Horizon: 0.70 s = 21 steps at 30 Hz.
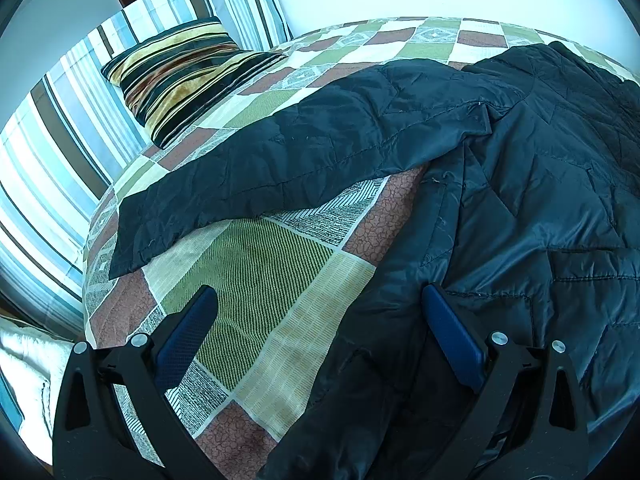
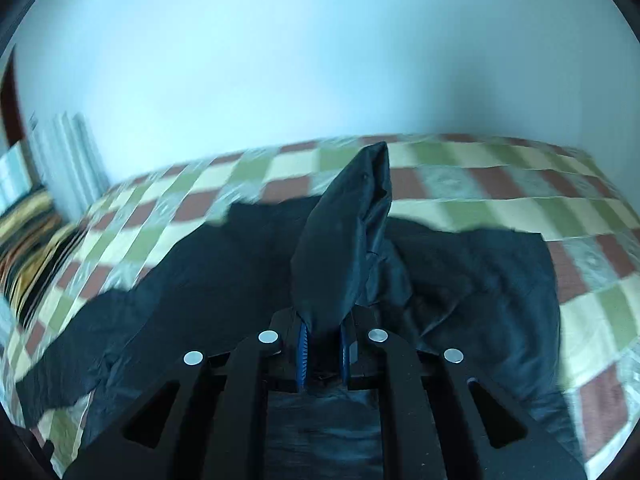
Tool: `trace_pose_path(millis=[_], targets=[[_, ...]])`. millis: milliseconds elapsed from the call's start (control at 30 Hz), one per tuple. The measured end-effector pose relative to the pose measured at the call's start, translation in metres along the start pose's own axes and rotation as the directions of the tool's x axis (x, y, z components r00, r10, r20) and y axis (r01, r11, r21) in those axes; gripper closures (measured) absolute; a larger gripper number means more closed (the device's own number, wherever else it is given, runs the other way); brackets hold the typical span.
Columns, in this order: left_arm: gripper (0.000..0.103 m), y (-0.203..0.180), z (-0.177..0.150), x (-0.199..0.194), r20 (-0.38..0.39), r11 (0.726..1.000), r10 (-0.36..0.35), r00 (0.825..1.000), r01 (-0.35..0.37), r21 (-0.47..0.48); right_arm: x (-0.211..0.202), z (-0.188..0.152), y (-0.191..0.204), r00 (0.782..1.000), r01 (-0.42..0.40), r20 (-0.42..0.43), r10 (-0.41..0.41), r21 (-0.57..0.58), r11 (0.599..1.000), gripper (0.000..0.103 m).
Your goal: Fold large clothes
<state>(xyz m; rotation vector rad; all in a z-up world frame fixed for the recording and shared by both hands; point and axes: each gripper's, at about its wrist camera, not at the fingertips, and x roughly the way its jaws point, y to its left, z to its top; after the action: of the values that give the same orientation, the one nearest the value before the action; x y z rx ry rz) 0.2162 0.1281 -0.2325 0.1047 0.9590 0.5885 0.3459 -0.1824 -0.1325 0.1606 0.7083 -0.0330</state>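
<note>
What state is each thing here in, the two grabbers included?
Left gripper: open, holding nothing.
Right gripper: shut on a pinched fold of the jacket.
Black quilted jacket: spread unfolded, one sleeve stretched out.
Checkered bedspread: lying flat under the jacket.
Striped cushion: resting on the bedspread.

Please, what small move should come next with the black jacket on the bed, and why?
Probably carry the right gripper, shut on a raised part of the black jacket, across toward the jacket's middle to lay a fold. The left gripper is open and holds nothing; one of its fingers is over the jacket's edge, the other over the checked bedspread. The sleeve is spread toward the striped pillow.
</note>
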Motion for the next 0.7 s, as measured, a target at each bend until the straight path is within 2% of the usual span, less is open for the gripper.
trace_pose_path(millis=[200, 533, 633, 700], targets=[[0.002, 0.002, 0.000, 0.002, -0.008, 1.000, -0.018, 1.000, 0.018, -0.013, 0.040, -0.026, 0.063, 0.994, -0.049, -0.105, 0.035, -0.133, 0.990, 0.091], [0.002, 0.002, -0.001, 0.003, -0.012, 1.000, -0.024, 1.000, 0.024, -0.017, 0.075, -0.057, 0.099, 0.969, -0.105, -0.243, 0.044, -0.247, 0.963, 0.090], [0.002, 0.003, -0.001, 0.003, -0.012, 1.000, -0.025, 1.000, 0.025, -0.018, 0.073, -0.058, 0.105, 0.968, -0.127, -0.242, 0.062, -0.266, 0.956, 0.078], [0.002, 0.003, -0.001, 0.003, -0.011, 1.000, -0.025, 1.000, 0.024, -0.017, 0.063, -0.058, 0.107, 0.962, -0.193, -0.239, 0.130, -0.260, 0.946, 0.059]])
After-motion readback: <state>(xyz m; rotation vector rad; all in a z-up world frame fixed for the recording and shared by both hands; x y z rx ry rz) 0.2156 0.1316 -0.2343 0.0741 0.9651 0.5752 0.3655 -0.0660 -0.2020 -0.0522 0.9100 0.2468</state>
